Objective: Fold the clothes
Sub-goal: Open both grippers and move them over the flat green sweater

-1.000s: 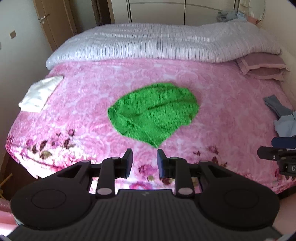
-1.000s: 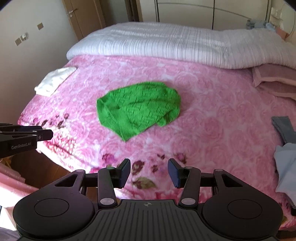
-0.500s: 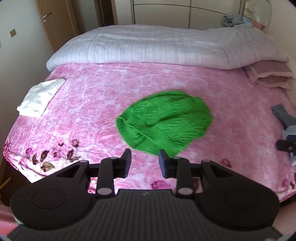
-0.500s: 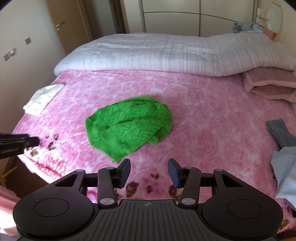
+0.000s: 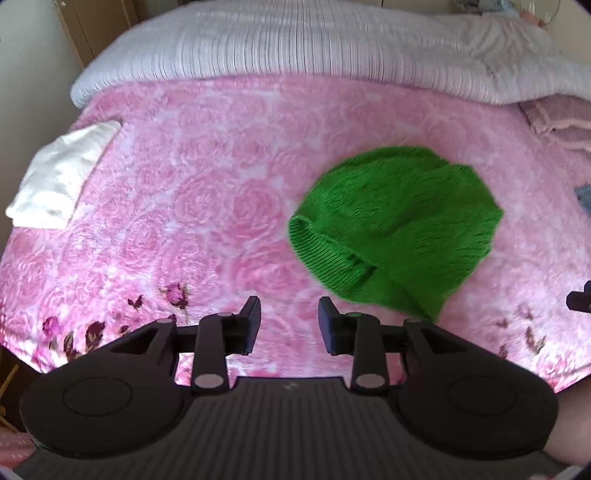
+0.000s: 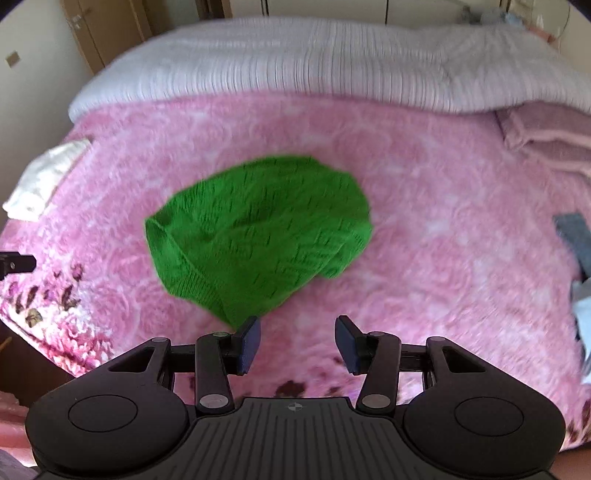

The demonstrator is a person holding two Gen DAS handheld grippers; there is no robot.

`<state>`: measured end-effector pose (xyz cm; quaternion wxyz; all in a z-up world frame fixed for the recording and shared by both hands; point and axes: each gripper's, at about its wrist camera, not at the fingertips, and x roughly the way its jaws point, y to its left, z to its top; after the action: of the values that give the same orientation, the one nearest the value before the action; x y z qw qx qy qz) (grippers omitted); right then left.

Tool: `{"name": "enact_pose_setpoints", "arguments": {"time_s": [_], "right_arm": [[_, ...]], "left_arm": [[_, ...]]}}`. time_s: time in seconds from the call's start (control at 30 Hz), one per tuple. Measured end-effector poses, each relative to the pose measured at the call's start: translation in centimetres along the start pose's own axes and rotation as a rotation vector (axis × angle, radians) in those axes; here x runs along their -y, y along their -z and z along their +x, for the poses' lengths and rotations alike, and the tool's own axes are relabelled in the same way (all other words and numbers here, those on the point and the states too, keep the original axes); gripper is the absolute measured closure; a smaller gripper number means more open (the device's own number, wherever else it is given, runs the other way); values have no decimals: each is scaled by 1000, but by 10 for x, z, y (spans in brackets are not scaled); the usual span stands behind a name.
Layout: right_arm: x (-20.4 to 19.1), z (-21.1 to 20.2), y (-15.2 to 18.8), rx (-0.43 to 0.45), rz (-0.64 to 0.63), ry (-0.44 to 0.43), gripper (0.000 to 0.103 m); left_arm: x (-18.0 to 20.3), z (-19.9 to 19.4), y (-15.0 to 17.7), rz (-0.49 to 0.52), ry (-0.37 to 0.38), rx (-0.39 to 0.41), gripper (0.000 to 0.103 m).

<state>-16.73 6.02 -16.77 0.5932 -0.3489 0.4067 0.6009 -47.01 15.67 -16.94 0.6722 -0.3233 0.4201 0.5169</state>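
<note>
Your left gripper [image 5: 289, 325] hangs over the near edge of the pink rose-print blanket [image 5: 207, 206] with its jaws parted and nothing between them. Your right gripper [image 6: 297, 341] is spread a little wider, also empty. The green knit sweater [image 6: 258, 236] lies crumpled in a rounded heap mid-bed. In the right wrist view its near tip sits just beyond the left finger [image 6: 248, 343]; whether they touch you cannot tell. In the left wrist view the sweater [image 5: 395, 229] lies ahead and to the right, its ribbed hem turned toward you.

Only the left view shows that ribbing clearly; the right view is blurred. The right view alone shows a grey garment [image 6: 574, 240] at the right edge and a wooden door [image 6: 107, 29]. Both show the folded white cloth [image 5: 59, 177] at far left, the white striped quilt [image 5: 314, 48] behind, and mauve pillows [image 6: 546, 133].
</note>
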Motion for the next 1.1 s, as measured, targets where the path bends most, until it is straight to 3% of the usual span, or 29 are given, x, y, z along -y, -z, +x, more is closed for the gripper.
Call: {"name": "enact_pose_setpoints", "arguments": {"time_s": [0.3, 0.47, 0.57, 0.67, 0.77, 0.9, 1.1], "right_arm": [[-40, 84, 4, -75, -37, 59, 54], [-70, 140, 16, -56, -205, 69, 53], [-83, 173, 29, -45, -321, 95, 46], [-83, 198, 40, -72, -347, 112, 44], [-51, 203, 50, -95, -194, 103, 44], [19, 199, 66, -163, 71, 108, 44], [104, 179, 84, -180, 231, 214, 44]], "left_arm": [[-17, 92, -1, 61, 57, -91, 73], [-16, 134, 6, 52, 74, -109, 72], [-10, 148, 9, 57, 86, -104, 72], [-1, 160, 13, 86, 111, -97, 72], [18, 166, 25, 139, 148, -78, 72], [55, 174, 42, 217, 203, -76, 70], [117, 183, 53, 269, 338, -88, 63]]}}
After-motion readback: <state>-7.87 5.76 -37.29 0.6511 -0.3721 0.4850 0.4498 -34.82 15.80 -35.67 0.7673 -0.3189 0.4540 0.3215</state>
